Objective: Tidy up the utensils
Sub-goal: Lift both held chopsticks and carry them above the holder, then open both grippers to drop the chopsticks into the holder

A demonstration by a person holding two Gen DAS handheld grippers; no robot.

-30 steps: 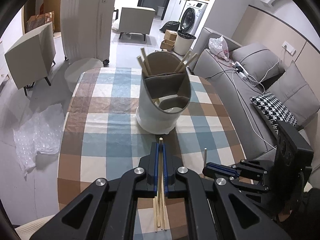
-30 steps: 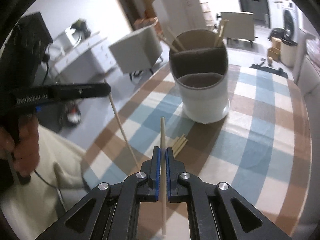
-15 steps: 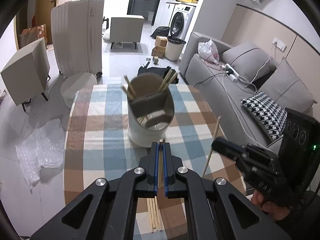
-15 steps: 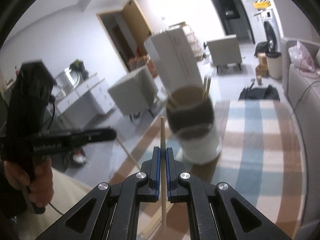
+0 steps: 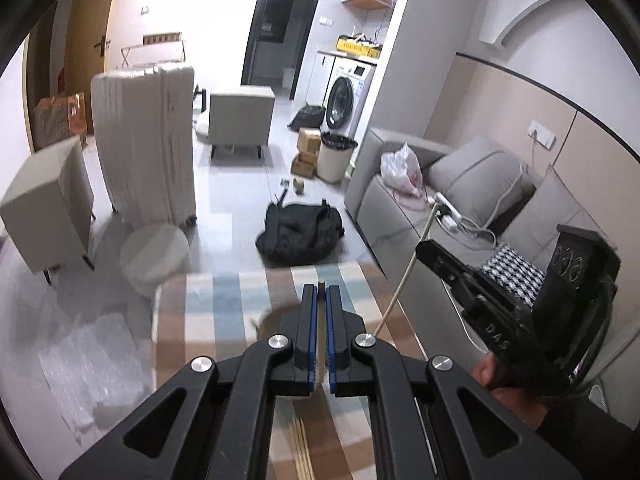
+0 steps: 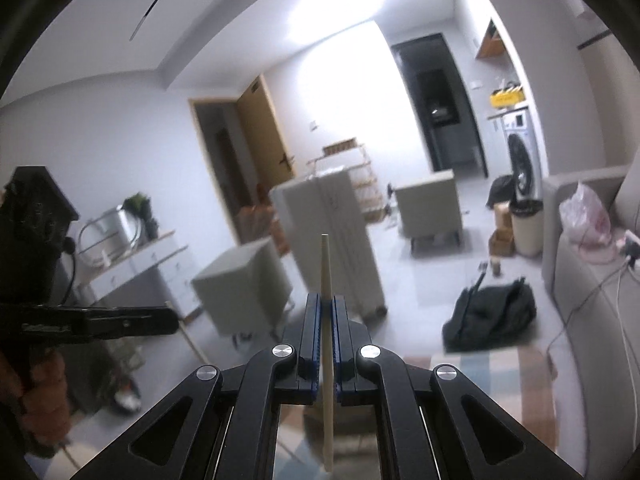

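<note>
A pale grey floor [image 5: 236,204] is seen, with a white ribbed suitcase [image 5: 146,140] at 10 o'clock and a black bag [image 5: 300,232] at centre. A grey sofa [image 5: 472,184] is set at 3 o'clock, a washing machine [image 5: 346,100] at 1 o'clock. White walls [image 6: 100,140] are brightly lit.
</note>
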